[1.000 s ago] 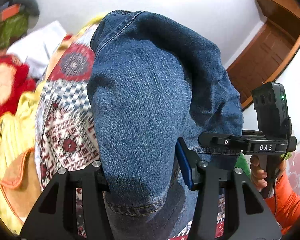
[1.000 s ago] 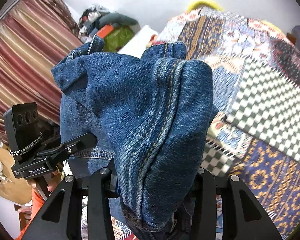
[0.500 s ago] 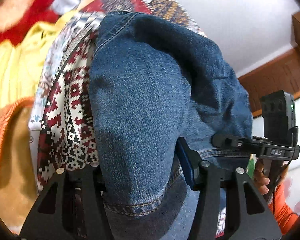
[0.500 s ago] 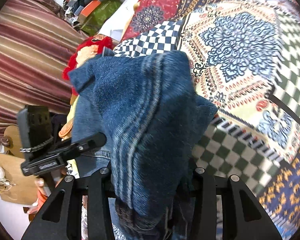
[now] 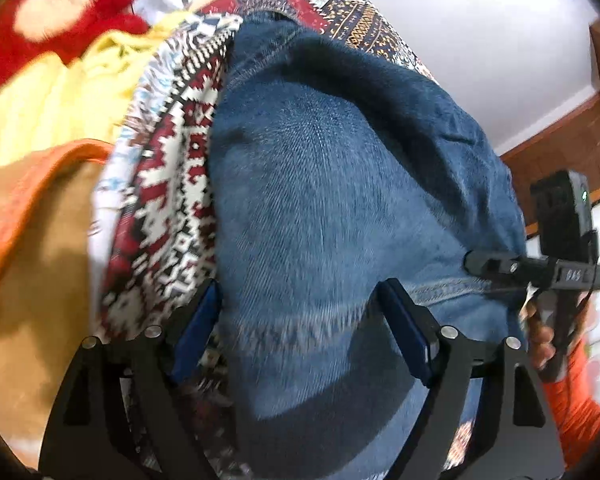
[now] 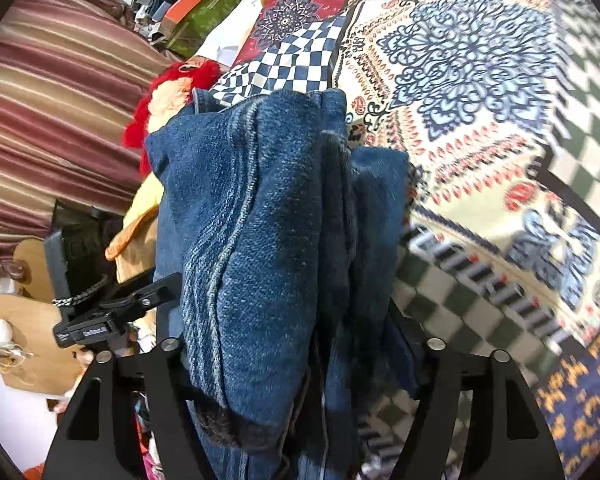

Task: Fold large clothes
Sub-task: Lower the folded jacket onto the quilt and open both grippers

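Item: blue denim jeans, bunched between both grippers above the patchwork bedspread. Most of the garment is hidden; waistband and legs cannot be told apart, and its lower folds run out of the bottom of both views. The left-wrist view is blurred.

Left gripper: jaws spread wide, blue pads on either side of the denim bulge. The fabric fills the gap; whether the pads press it cannot be told.

Right gripper: fingertips buried under the denim, so the jaw gap cannot be read; fabric drapes over and between the fingers.

Edges: a pale stitched seam runs lengthwise along one fold; a hem line shows near the other gripper.

Beyond the jeans: bedspread lies bare to their right in the right-wrist view. To their left sit a red plush toy, yellow cloth and striped curtain.
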Action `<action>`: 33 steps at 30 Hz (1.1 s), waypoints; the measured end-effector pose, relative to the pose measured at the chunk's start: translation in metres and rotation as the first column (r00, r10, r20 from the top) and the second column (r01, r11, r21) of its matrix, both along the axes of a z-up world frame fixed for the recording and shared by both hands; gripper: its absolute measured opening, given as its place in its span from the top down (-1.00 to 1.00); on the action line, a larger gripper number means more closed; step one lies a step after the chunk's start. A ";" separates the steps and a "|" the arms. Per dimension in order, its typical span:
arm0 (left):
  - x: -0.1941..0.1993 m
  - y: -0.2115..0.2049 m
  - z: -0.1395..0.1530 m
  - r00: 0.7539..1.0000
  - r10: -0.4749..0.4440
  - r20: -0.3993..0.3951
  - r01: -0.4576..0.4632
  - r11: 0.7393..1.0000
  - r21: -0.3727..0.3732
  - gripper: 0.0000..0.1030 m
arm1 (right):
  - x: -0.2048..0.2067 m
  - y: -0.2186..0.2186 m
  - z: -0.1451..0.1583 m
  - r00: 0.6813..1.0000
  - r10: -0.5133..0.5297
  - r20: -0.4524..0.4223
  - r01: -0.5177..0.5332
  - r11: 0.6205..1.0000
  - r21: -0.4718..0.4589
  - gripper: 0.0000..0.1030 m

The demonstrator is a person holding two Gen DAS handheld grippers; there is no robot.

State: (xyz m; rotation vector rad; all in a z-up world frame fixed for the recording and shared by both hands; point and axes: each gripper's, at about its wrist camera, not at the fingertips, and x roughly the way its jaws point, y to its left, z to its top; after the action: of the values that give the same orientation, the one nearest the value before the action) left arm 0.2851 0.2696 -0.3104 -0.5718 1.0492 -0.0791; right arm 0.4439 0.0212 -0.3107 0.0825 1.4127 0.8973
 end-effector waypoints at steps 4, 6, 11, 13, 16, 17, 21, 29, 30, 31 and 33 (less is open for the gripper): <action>-0.021 -0.007 0.019 1.000 -0.014 -0.006 0.014 0.986 0.166 -0.59 | -0.017 -0.007 0.024 0.995 0.018 0.102 -0.013 0.999 -0.051 -0.38; -0.027 -0.012 0.029 1.000 -0.020 0.008 0.018 0.974 0.226 -0.59 | -0.024 -0.012 0.042 0.985 0.032 0.167 -0.022 0.998 -0.066 -0.38; -0.014 -0.018 0.060 0.997 -0.016 0.082 -0.009 0.955 0.296 -0.60 | -0.037 -0.021 0.084 0.946 0.027 0.322 -0.003 0.997 -0.075 -0.39; -0.002 -0.024 0.071 0.993 -0.010 0.121 -0.029 0.948 0.318 -0.66 | -0.039 -0.024 0.095 0.930 0.017 0.368 0.005 0.998 -0.060 -0.39; 0.023 -0.023 0.074 0.989 0.010 0.148 -0.063 0.930 0.362 -0.70 | -0.035 -0.021 0.101 0.916 -0.007 0.400 0.022 0.999 -0.034 -0.39; 0.032 -0.025 0.075 0.989 0.021 0.149 -0.076 0.924 0.374 -0.70 | -0.034 -0.015 0.102 0.911 -0.015 0.413 0.032 0.999 -0.033 -0.39; 0.071 -0.023 0.062 0.989 0.044 0.144 -0.100 0.910 0.403 -0.70 | -0.018 0.013 0.085 0.889 -0.022 0.458 0.056 0.997 -0.061 -0.39; 0.115 -0.032 0.026 0.995 0.038 0.090 -0.074 0.887 0.455 -0.70 | 0.013 0.023 0.029 0.912 -0.002 0.411 0.055 0.992 -0.116 -0.41; 0.115 -0.034 0.024 0.996 0.035 0.086 -0.072 0.883 0.464 -0.70 | 0.014 0.021 0.027 0.915 -0.012 0.403 0.061 0.992 -0.108 -0.47; 0.115 -0.036 0.024 0.996 0.034 0.087 -0.072 0.879 0.472 -0.70 | 0.015 0.019 0.026 0.919 -0.020 0.394 0.065 0.993 -0.101 -0.48; 0.111 -0.038 0.029 0.995 0.035 0.096 -0.077 0.877 0.475 -0.70 | 0.015 0.016 0.028 0.924 -0.026 0.382 0.066 0.993 -0.094 -0.48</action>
State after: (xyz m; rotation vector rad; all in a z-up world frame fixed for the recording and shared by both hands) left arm 0.3959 0.2321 -0.2812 -0.1441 0.9240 0.2043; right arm 0.4591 0.0368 -0.2822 -0.1331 1.0855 0.7503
